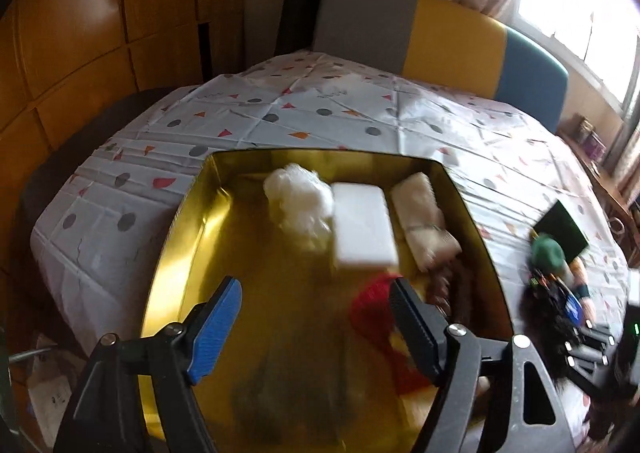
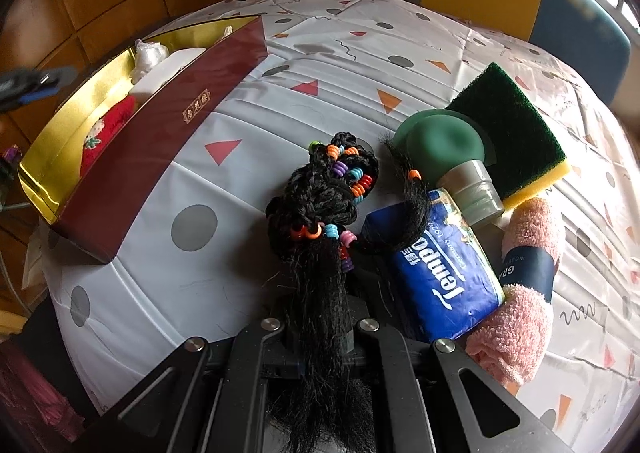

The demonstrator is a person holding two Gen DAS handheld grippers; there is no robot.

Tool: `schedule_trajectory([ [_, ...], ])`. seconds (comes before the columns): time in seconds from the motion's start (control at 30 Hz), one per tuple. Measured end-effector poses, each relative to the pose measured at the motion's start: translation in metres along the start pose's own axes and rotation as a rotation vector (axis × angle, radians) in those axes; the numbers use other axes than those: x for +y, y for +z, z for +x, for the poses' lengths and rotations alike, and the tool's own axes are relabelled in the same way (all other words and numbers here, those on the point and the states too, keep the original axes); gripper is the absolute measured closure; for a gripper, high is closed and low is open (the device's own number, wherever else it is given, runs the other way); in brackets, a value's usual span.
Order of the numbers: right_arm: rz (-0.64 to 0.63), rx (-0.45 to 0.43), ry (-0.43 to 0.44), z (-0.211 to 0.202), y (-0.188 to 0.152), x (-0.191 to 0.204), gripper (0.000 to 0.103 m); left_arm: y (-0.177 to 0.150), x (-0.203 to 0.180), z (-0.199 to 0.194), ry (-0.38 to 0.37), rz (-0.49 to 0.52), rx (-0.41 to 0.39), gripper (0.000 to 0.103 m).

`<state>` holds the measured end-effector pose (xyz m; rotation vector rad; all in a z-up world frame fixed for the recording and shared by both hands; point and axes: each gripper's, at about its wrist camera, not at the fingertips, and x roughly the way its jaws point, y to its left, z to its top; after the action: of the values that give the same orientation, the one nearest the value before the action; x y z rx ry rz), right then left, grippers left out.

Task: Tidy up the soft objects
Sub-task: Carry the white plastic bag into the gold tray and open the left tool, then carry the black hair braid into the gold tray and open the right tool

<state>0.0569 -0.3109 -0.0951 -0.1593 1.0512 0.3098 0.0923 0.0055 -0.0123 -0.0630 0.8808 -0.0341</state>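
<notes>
My left gripper (image 1: 316, 289) hangs open over the gold-lined box (image 1: 188, 213) with nothing between its blue-padded fingers. Inside the box lie a white fluffy ball (image 1: 298, 197), a white foam block (image 1: 362, 229), a rolled cream towel (image 1: 422, 225) and a red knitted piece (image 1: 372, 309). My right gripper (image 2: 320, 285) is shut on a black braided hairpiece with coloured beads (image 2: 320, 193), which covers its fingers and rests on the tablecloth. Beside it lie a blue Tempo tissue pack (image 2: 440, 277), a rolled pink towel (image 2: 524, 293), a green-and-yellow sponge (image 2: 512, 125) and a green bulb-shaped item (image 2: 440, 145).
The box, dark red outside (image 2: 160, 125), stands left of the loose items on a patterned tablecloth (image 2: 248, 277). A grey, yellow and blue chair back (image 1: 452, 33) stands behind the table, wooden panelling (image 1: 80, 53) to the left and a window (image 1: 580, 5) at the right.
</notes>
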Motion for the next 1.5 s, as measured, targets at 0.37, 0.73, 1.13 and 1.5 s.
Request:
schedule_trajectory([
  [0.37, 0.007, -0.01, -0.02, 0.0, -0.001, 0.004, 0.094, -0.039, -0.002, -0.016, 0.009, -0.021, 0.016, 0.025],
  [0.73, 0.208, 0.014, 0.012, 0.0, 0.001, -0.002, 0.094, -0.04, 0.007, -0.022, 0.003, -0.035, -0.007, 0.025],
  [1.13, 0.491, -0.033, 0.303, -0.005, -0.005, 0.004, 0.095, -0.045, 0.019, -0.024, -0.019, -0.054, -0.004, 0.025],
  [1.5, 0.554, -0.157, 0.414, -0.04, 0.027, 0.015, 0.095, -0.044, 0.028, -0.029, -0.022, -0.076, -0.018, 0.025],
])
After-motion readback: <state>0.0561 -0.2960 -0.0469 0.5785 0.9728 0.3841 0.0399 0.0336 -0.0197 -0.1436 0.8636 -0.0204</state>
